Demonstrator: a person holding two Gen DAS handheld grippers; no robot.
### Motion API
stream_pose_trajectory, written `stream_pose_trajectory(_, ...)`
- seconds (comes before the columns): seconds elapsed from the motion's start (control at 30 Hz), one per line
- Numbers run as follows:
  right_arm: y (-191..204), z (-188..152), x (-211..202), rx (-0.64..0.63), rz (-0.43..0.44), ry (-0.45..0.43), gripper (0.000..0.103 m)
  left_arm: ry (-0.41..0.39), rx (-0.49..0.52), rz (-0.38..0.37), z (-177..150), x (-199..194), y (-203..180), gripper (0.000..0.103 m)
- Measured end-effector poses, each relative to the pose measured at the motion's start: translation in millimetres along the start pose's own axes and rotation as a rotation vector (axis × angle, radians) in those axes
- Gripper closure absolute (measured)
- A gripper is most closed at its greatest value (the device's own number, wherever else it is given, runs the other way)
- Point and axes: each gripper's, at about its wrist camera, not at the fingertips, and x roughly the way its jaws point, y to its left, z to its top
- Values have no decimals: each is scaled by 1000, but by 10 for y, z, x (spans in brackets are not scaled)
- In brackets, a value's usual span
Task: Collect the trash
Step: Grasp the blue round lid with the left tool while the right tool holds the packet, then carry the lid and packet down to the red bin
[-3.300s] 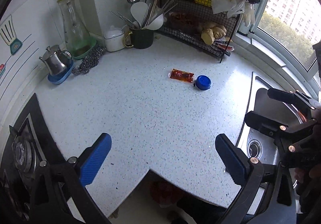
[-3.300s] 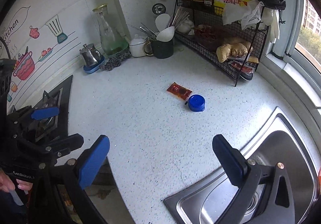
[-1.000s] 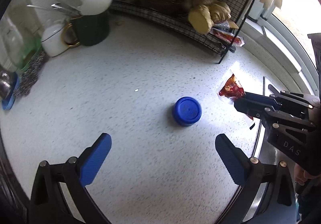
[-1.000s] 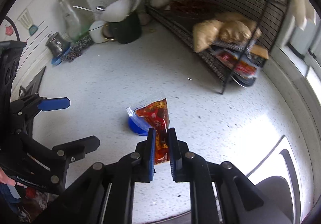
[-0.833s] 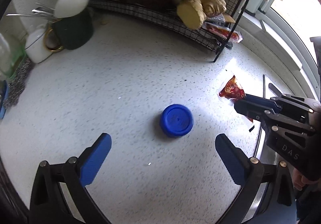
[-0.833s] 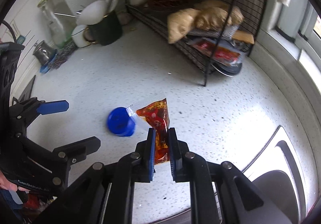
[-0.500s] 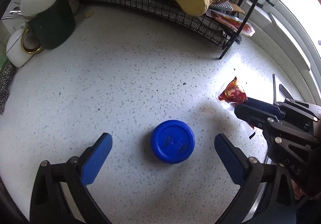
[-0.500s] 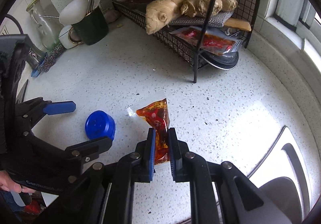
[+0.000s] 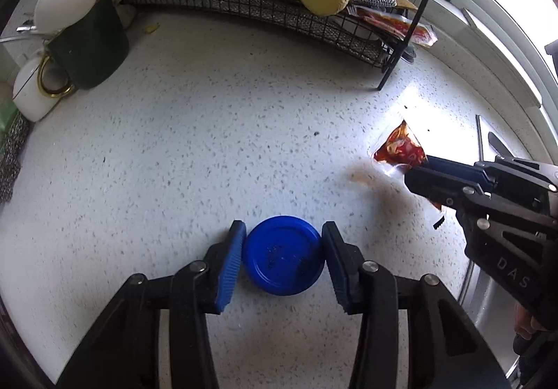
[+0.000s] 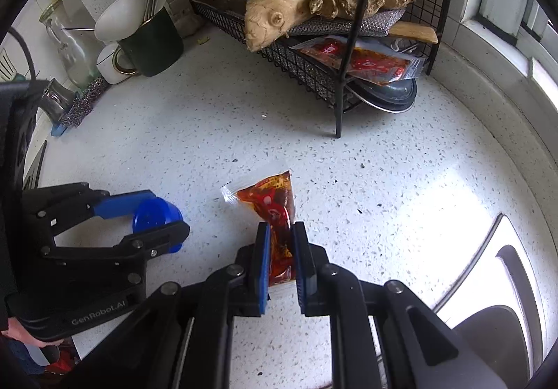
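Note:
A round blue lid lies flat on the speckled white counter. My left gripper points down over it, jaws closing, and the blue pads touch the lid's rim on both sides. The right wrist view shows the same lid between the left gripper's fingers. My right gripper is shut on a red sauce sachet, held just above the counter to the right of the lid. The left wrist view has the sachet sticking out of the right gripper.
A black wire rack holding ginger roots and red packets stands at the back. A dark green mug with utensils and a white pot sit at the back left. The steel sink lies to the right.
My left gripper came down over the blue lid and its wide-open jaws closed onto the lid's sides. The right gripper kept hold of the sachet and sank a little.

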Motion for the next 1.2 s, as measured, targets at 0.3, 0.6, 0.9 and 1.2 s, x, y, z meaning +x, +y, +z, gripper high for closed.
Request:
stream_pose_trajectory(0.3, 256, -125, -311, -14, -5, -30, 92, -67, -10, -12, -294, -556, -10, 60)
stream_pose_trajectory(0.6, 677, -339, -773, -64, -4, -97, 92, -153, -22, 16, -737, -1239, 120, 60)
stream_pose_trajectory(0.9, 1238, -754, -1081, -105, 8, -136, 92, -206, -48, 37, -1496, -1793, 271, 60)
stream_pose_trajectory(1.2, 1834, -1353, -1285, -153, 18, -131, 92, -238, -101, 46, -2413, -2198, 427, 60)
